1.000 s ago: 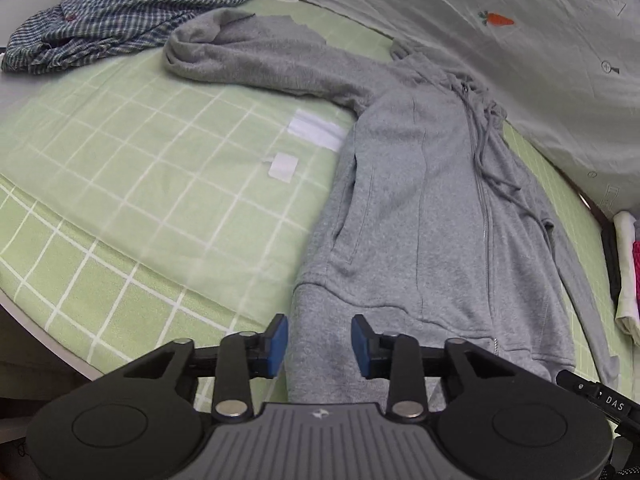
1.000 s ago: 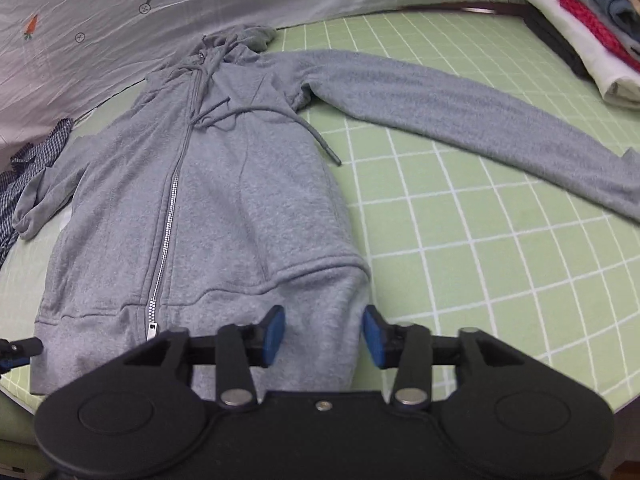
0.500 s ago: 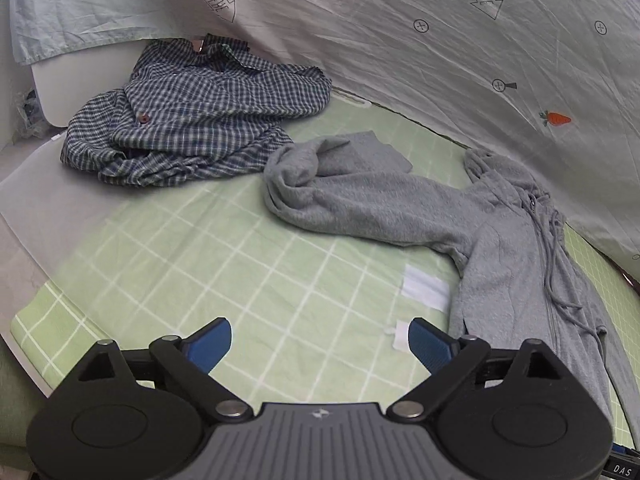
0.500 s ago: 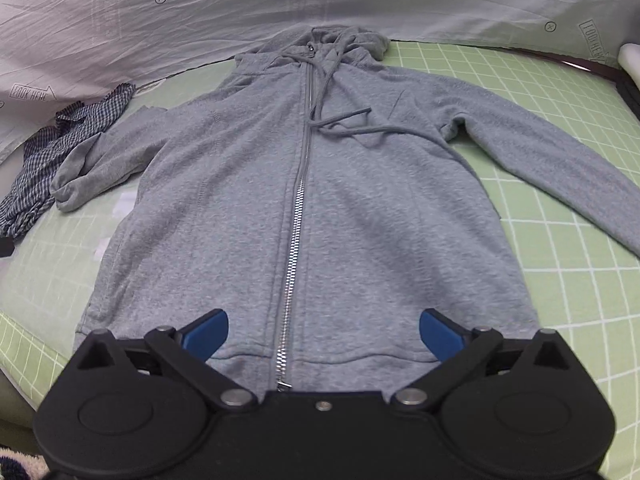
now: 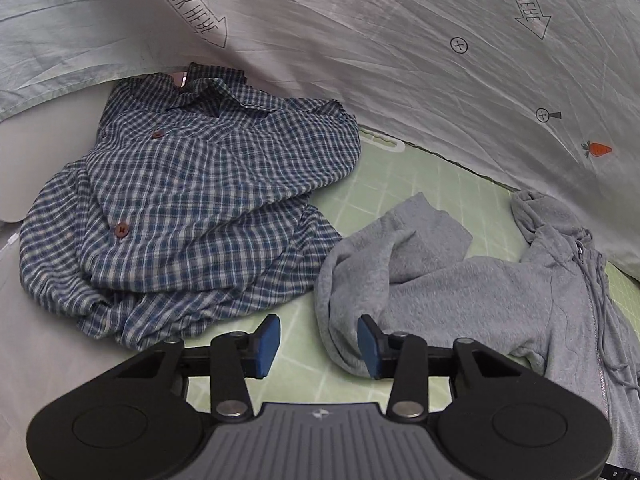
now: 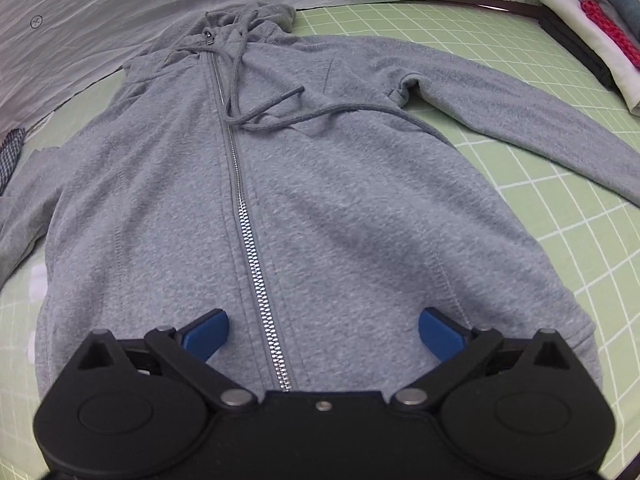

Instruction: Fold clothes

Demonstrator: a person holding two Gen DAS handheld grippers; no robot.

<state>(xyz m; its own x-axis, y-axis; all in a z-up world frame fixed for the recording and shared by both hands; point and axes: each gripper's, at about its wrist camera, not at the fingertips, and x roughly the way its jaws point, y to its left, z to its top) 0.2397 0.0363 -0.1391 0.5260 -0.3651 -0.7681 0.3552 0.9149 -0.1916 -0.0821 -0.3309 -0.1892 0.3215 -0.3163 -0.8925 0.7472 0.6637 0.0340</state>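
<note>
Left claw (image 5: 318,344) swung to hoodie (image 6: 320,208) sleeve, closing, nothing gripped, right claw (image 6: 323,334) wide apart, cuff cropped.

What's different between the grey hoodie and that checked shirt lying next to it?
The grey hoodie is plain fleece with a zip and drawstrings; the checked shirt is thin blue-and-white check with brown buttons. The hoodie lies spread flat, front up, one sleeve stretched out; the shirt sits in a crumpled heap. The hoodie's other sleeve is bunched beside the shirt. Both rest on the green gridded mat, unfolded.
</note>
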